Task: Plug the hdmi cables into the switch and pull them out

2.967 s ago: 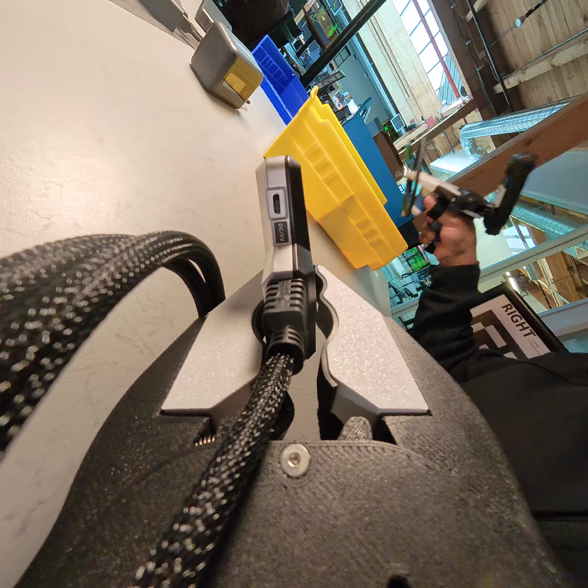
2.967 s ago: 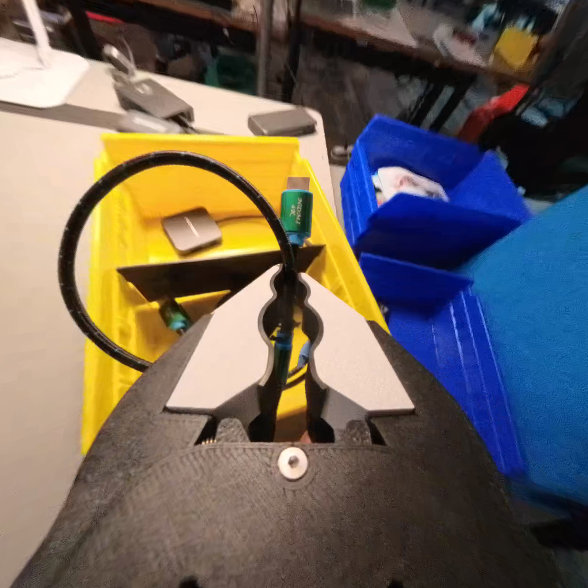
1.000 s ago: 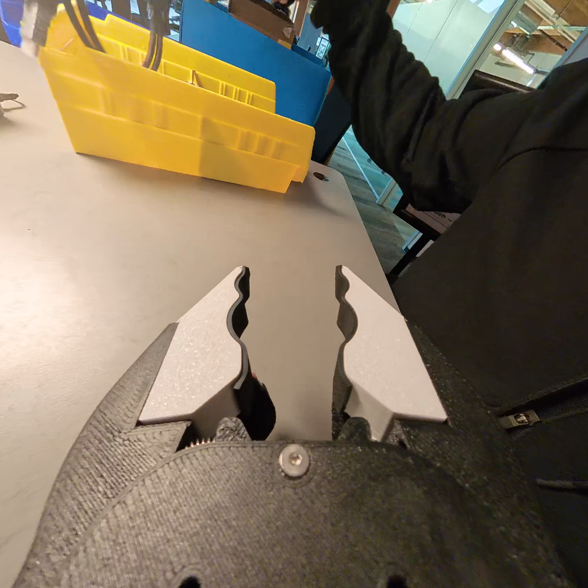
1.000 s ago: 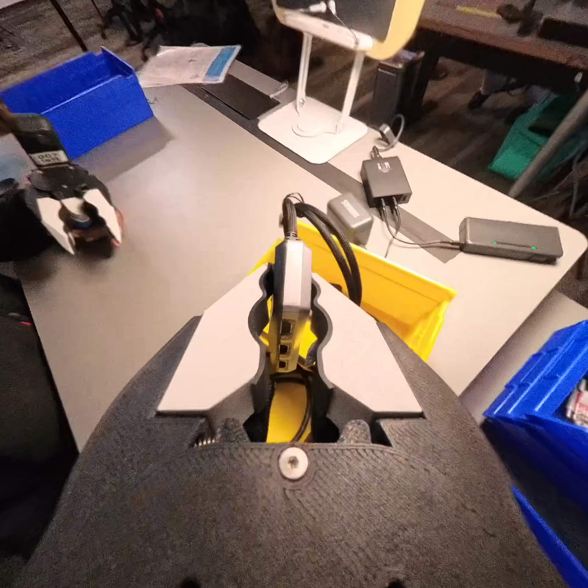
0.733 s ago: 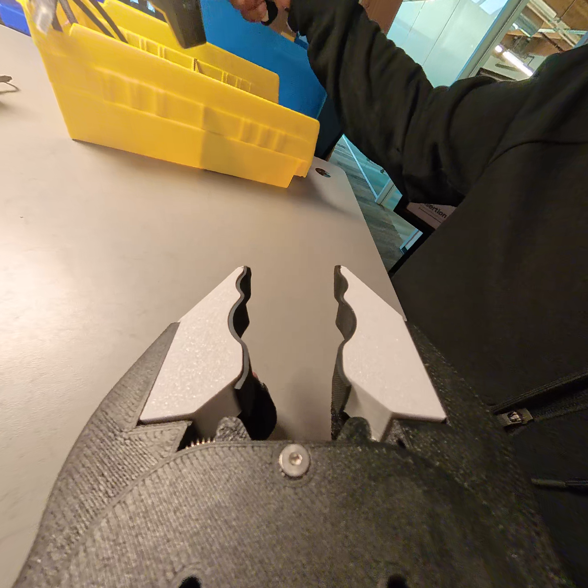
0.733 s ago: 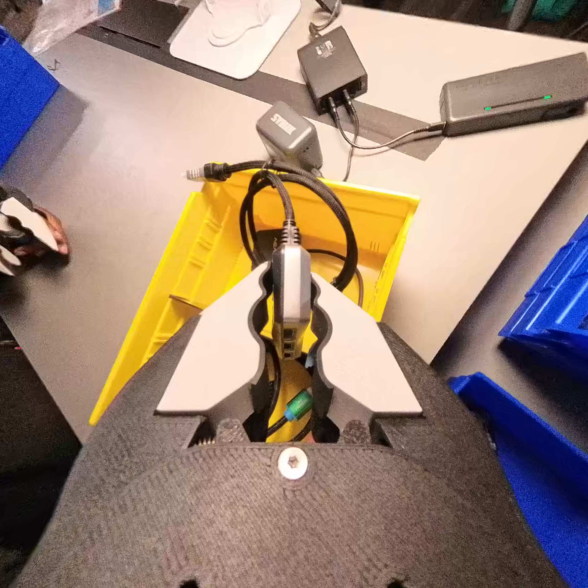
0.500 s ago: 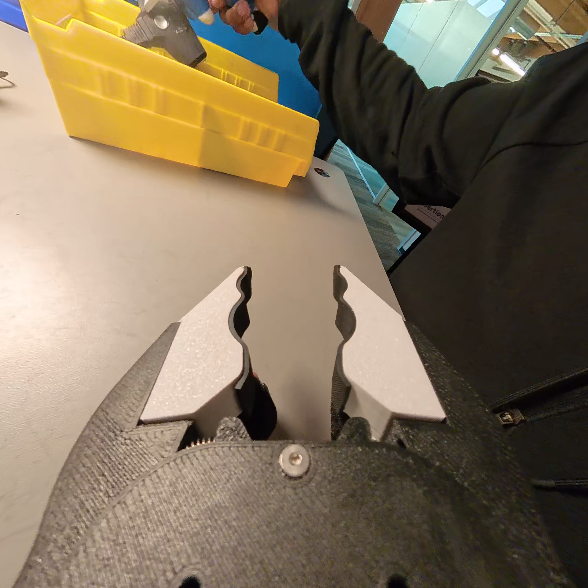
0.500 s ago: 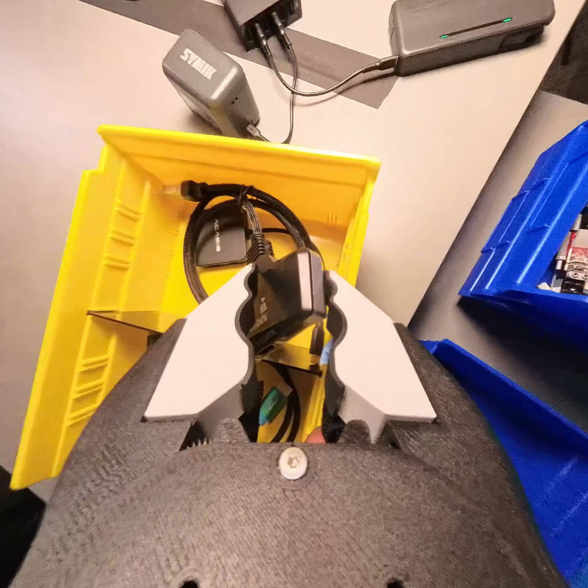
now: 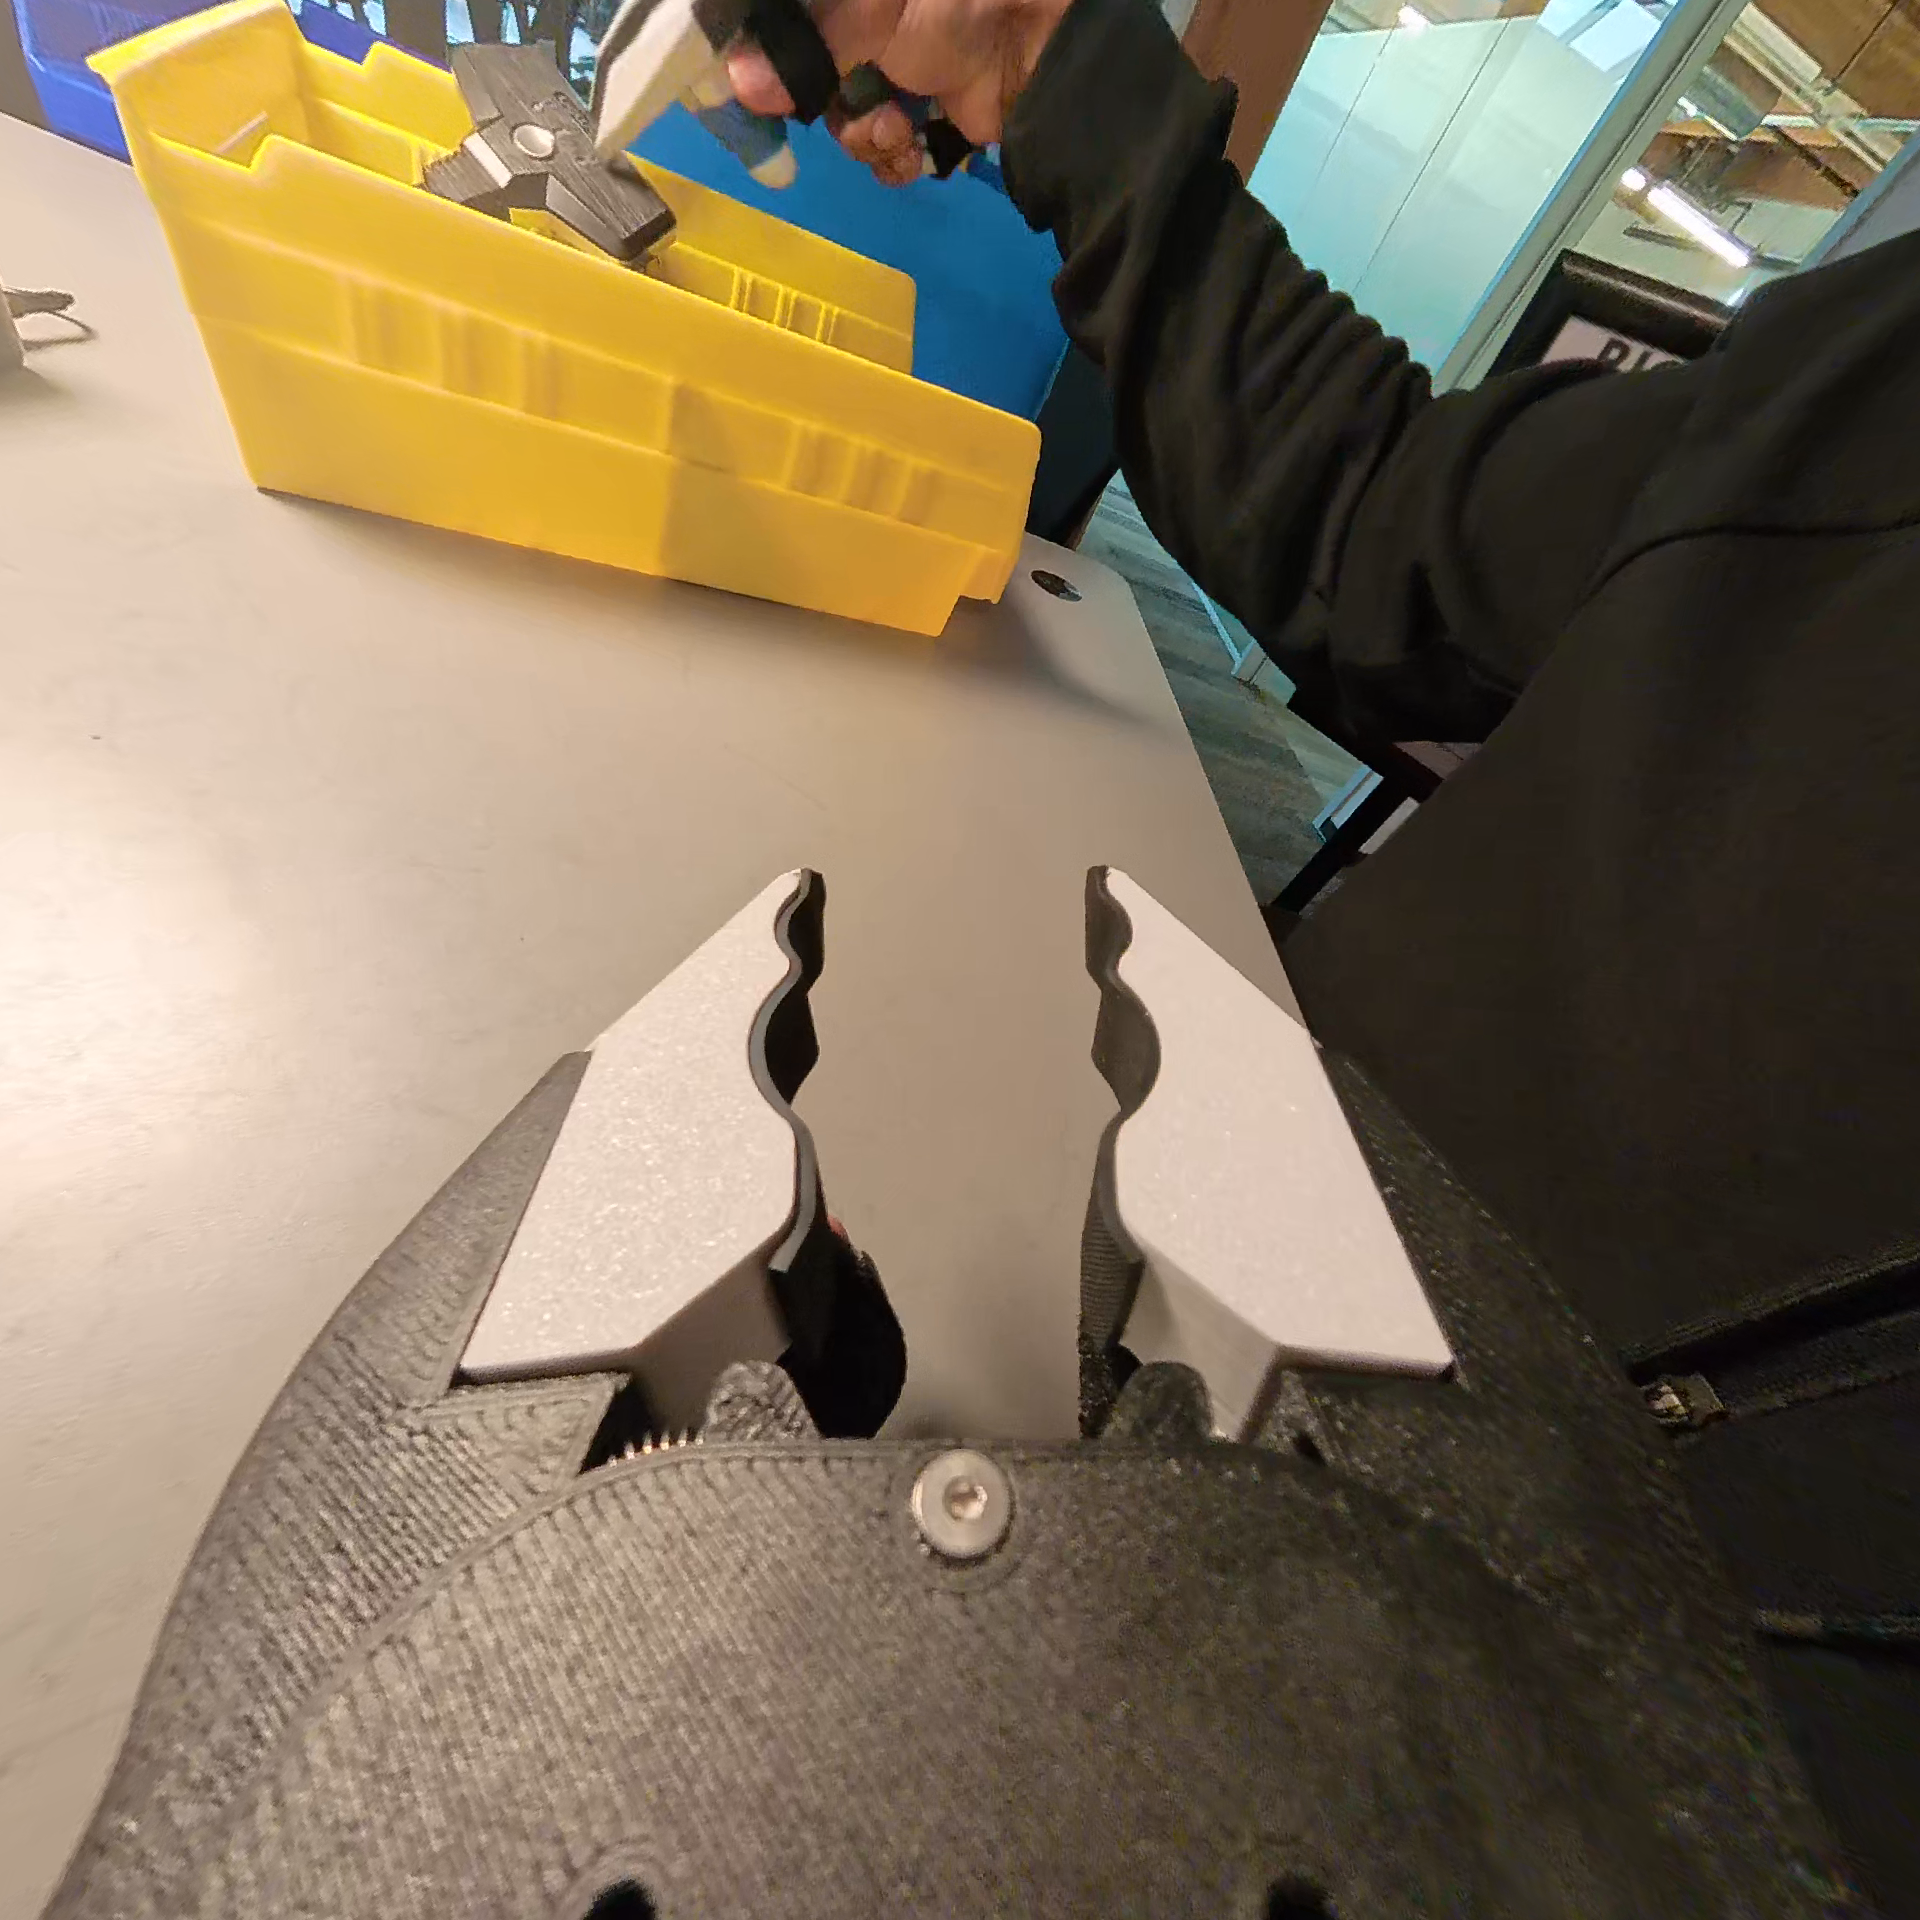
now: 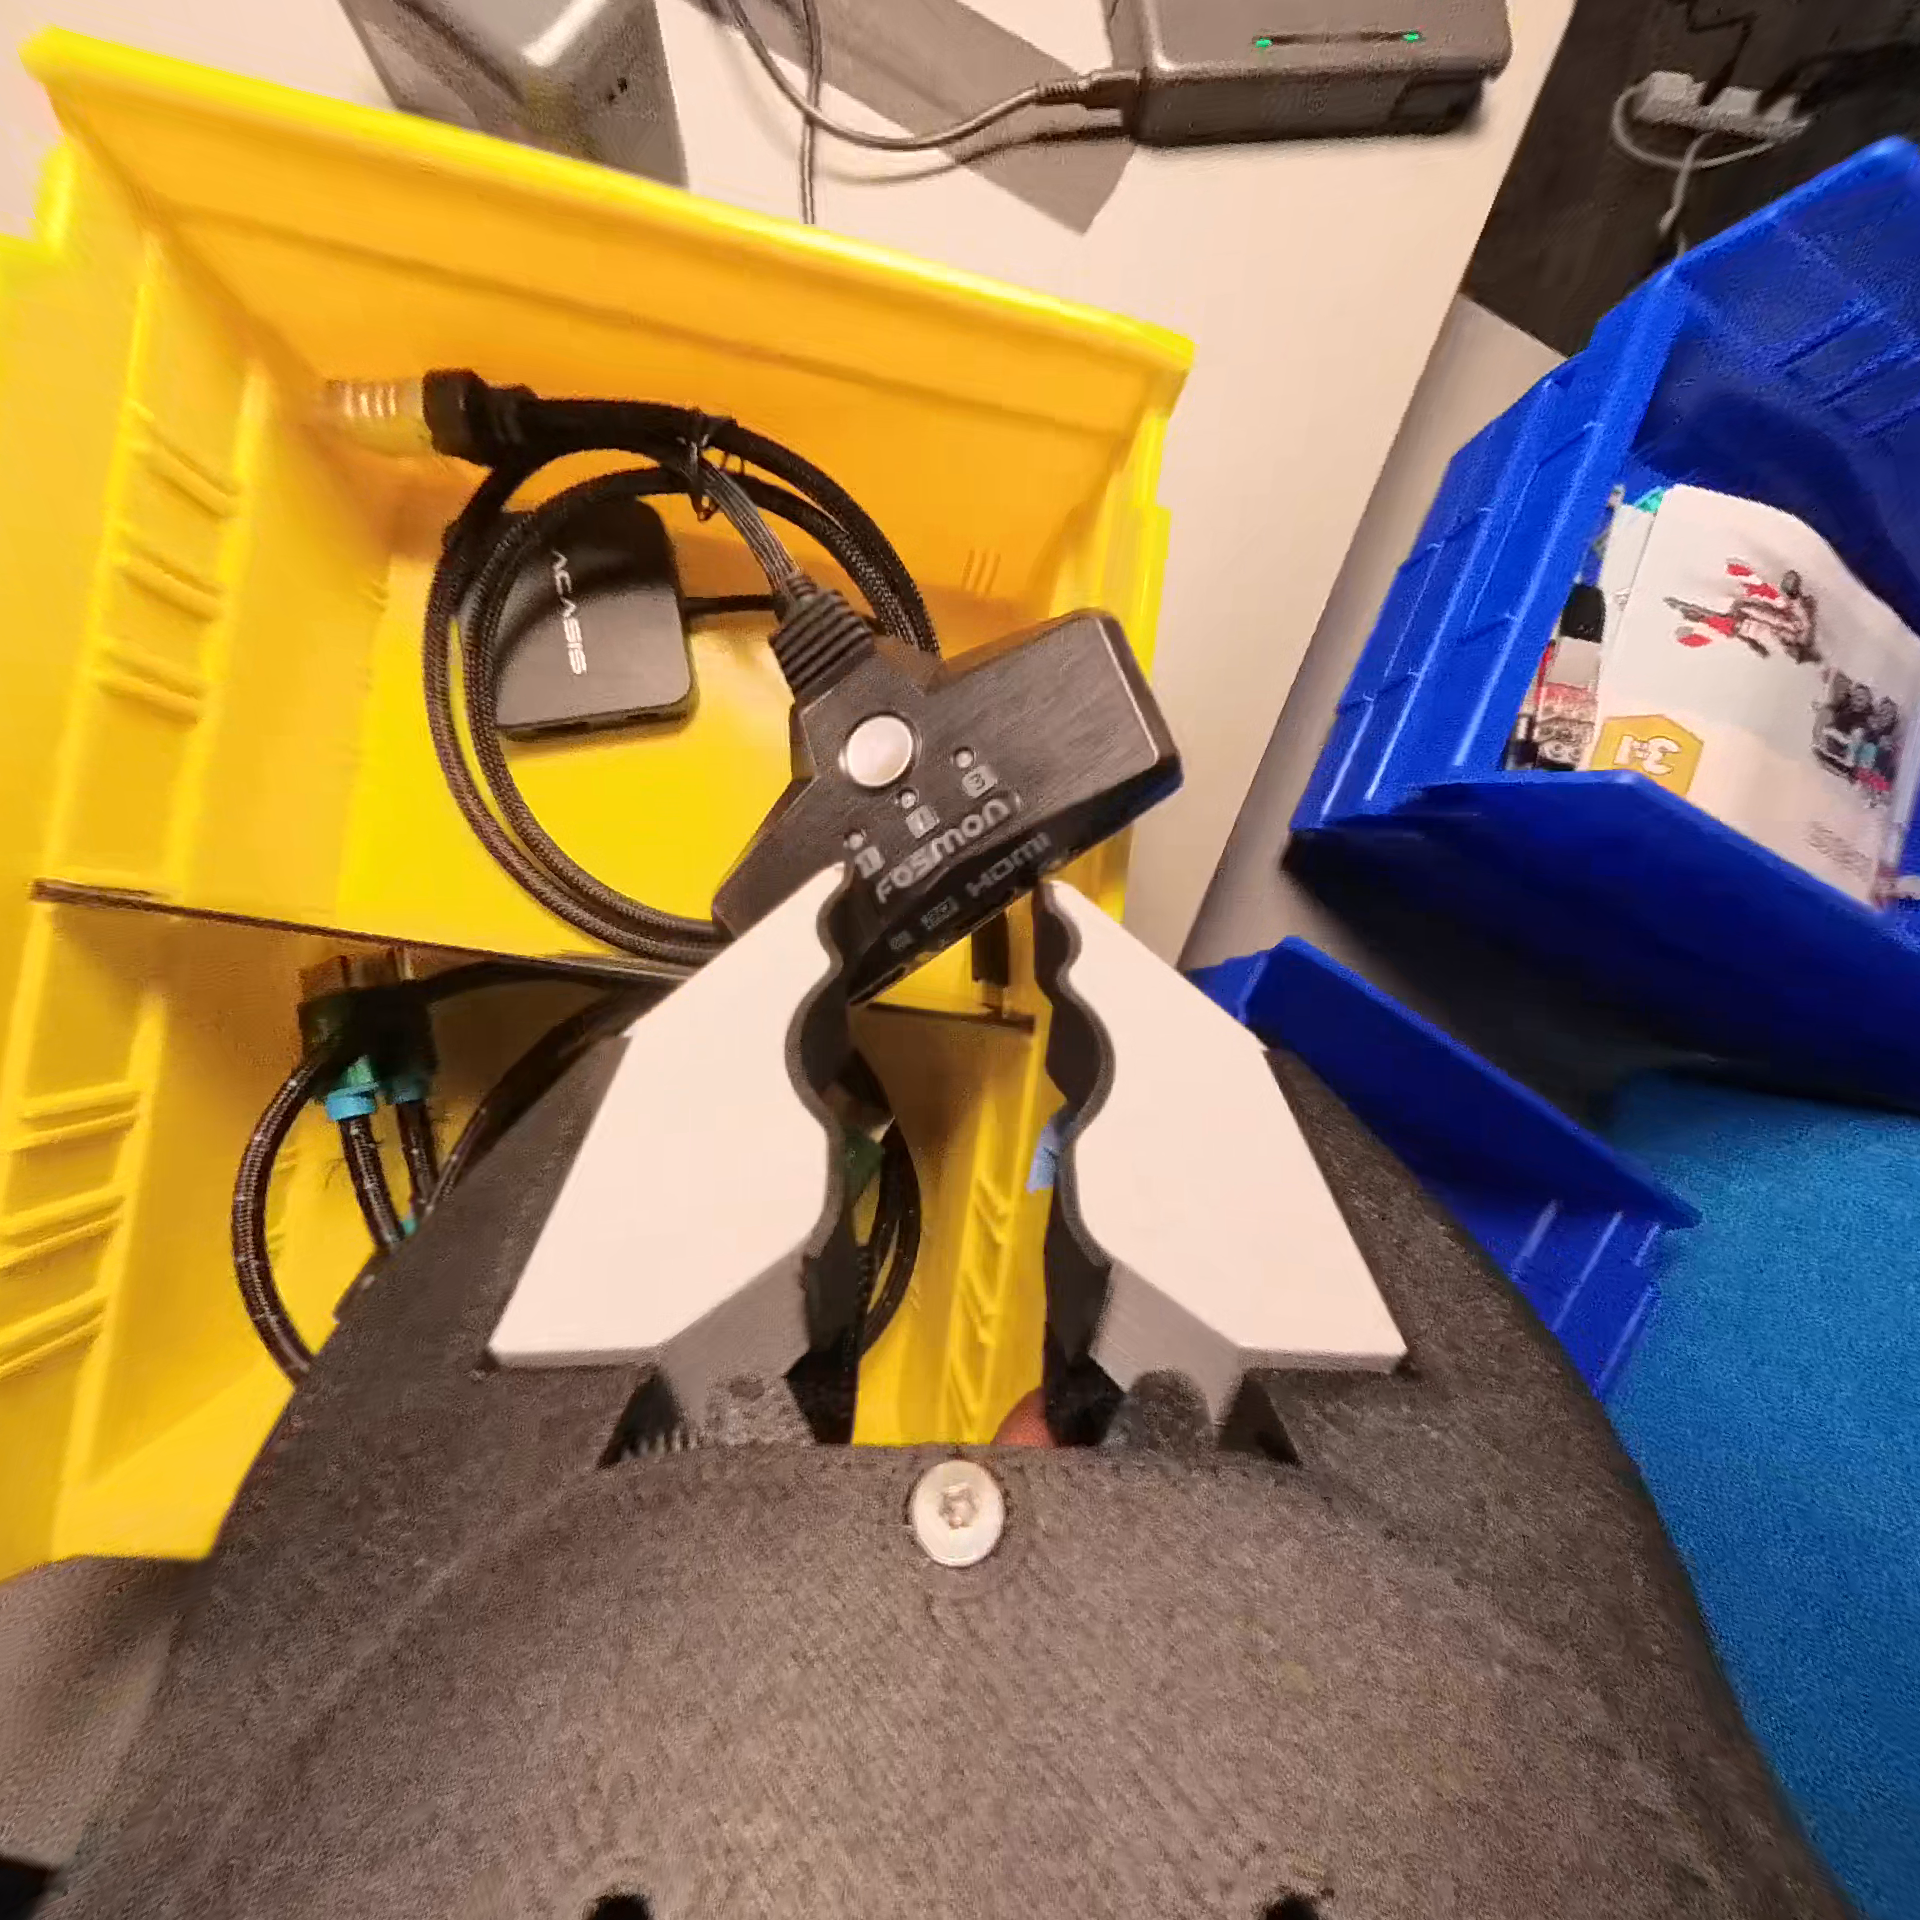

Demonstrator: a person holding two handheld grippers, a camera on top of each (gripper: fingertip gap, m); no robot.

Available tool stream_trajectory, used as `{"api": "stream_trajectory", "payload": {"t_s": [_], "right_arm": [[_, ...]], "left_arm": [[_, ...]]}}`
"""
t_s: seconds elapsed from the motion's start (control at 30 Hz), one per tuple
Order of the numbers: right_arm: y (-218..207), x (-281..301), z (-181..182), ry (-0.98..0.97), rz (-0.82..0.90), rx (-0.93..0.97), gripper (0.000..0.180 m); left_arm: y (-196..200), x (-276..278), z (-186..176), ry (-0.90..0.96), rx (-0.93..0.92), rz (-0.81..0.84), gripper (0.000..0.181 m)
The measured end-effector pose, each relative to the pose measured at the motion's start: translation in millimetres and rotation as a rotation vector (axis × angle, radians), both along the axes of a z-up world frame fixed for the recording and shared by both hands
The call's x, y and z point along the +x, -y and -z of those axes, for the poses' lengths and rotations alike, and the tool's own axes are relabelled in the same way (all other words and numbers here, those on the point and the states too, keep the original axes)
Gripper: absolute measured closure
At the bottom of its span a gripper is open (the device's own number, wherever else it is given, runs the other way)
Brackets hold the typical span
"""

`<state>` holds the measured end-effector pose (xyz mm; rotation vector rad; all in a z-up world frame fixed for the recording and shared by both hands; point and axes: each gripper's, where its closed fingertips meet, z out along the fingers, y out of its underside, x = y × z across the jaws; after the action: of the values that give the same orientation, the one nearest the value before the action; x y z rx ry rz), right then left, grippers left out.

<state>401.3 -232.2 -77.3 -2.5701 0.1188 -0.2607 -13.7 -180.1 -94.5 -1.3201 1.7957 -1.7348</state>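
The black HDMI switch (image 10: 956, 769) hangs tilted over the rear compartment of the yellow bin (image 10: 644, 281), its lower edge between the tips of my right gripper (image 10: 935, 894), whose jaws stand apart. Its attached black braided cable (image 10: 468, 748) coils in the bin and ends in a gold plug (image 10: 374, 410). Cables with teal plugs (image 10: 364, 1081) lie in the front compartment. My left gripper (image 9: 951, 883) is open and empty, low over the grey table (image 9: 416, 831), well short of the yellow bin (image 9: 582, 436). The right gripper's black body (image 9: 551, 177) shows inside the bin.
A dark flat device (image 10: 592, 644) lies in the bin's rear compartment. Blue bins (image 10: 1558, 935) stand right of the yellow bin. Grey power bricks (image 10: 1299, 73) with cords lie behind it. A person's black sleeve (image 9: 1299, 364) reaches over the table's right edge. The gap from one gripper's tips to the other's is roughly 40 cm.
My right gripper carried the switch down over the yellow bin, then its jaws opened and the switch turned flat and slipped toward the tips. The left gripper stayed open and still.
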Motion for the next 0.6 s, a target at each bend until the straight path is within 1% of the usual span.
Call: {"api": "stream_trajectory", "payload": {"t_s": [0.1, 0.17, 0.27, 0.33, 0.43, 0.5, 0.53, 0.6], "right_arm": [[-5, -4, 7, 0.093, -0.012, -0.047, 0.144], [-4, -4, 17, 0.161, -0.030, -0.141, 0.145], [2, -8, 44, 0.206, -0.087, -0.327, 0.150], [1, -8, 43, 0.217, -0.084, -0.341, 0.151], [-5, -16, 16, 0.207, -0.062, -0.221, 0.148], [-6, -31, -6, 0.181, -0.050, -0.111, 0.141], [-10, -48, -18, 0.153, -0.060, -0.035, 0.136], [-22, -102, -42, 0.043, -0.136, 0.162, 0.133]], "left_arm": [[3, 1, 0, 0.000, -0.002, 0.004, 0.130], [4, 1, 1, -0.003, -0.002, 0.005, 0.130], [5, 2, 2, -0.006, -0.001, 0.006, 0.131], [5, 2, 2, -0.006, -0.001, 0.004, 0.131], [2, 3, 3, -0.007, 0.000, -0.010, 0.131], [-2, 4, 1, 0.001, -0.009, -0.025, 0.131], [-3, 5, -1, 0.009, -0.017, -0.035, 0.131], [-7, 7, -9, 0.044, -0.045, -0.062, 0.131]]}}
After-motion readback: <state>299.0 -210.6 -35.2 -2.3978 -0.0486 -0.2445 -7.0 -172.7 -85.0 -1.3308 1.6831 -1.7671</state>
